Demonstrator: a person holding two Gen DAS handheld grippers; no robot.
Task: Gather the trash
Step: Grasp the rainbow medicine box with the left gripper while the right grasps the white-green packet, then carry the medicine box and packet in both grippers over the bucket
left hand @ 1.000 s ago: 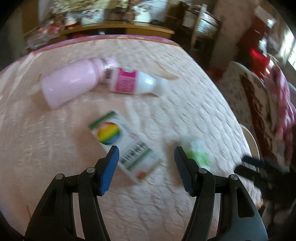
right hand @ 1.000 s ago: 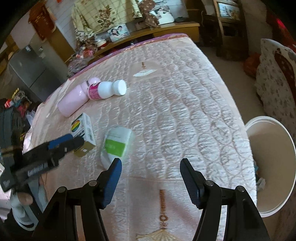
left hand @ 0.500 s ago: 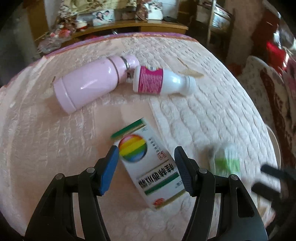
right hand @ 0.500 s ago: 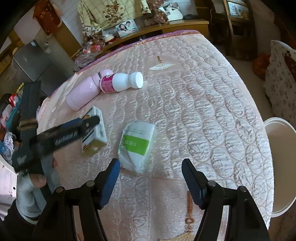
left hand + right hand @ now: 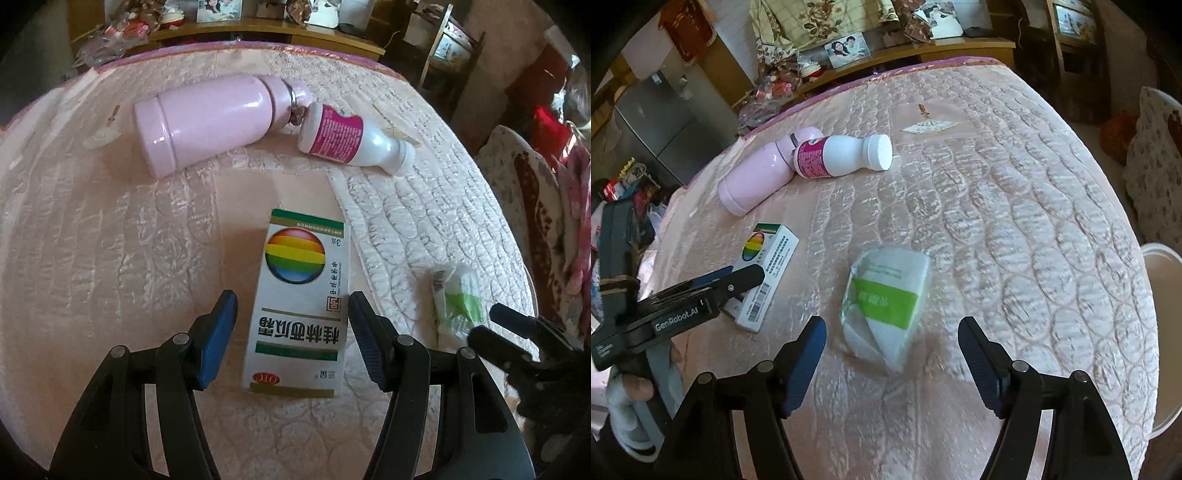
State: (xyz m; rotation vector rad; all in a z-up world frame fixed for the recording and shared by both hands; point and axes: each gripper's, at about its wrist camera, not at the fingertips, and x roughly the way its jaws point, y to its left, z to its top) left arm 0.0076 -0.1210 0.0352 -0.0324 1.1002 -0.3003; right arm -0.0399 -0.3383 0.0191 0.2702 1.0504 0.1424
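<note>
over the quilted bed (image 5: pixel 1015 229), my open left gripper (image 5: pixel 291 314) straddles the medicine box (image 5: pixel 301 306), right gripper (image 5: pixel 892 343) open above the wrapper (image 5: pixel 886 295), both ready to close.

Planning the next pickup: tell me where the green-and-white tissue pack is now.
The tissue pack lies flat on the pink quilt, just ahead of the open right gripper, with the medicine box to its left.

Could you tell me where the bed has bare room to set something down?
The widest bare stretch lies right of the white bottle and tissue pack, toward the bin side. It is crowded on the left, around the pink flask and medicine box.
</note>
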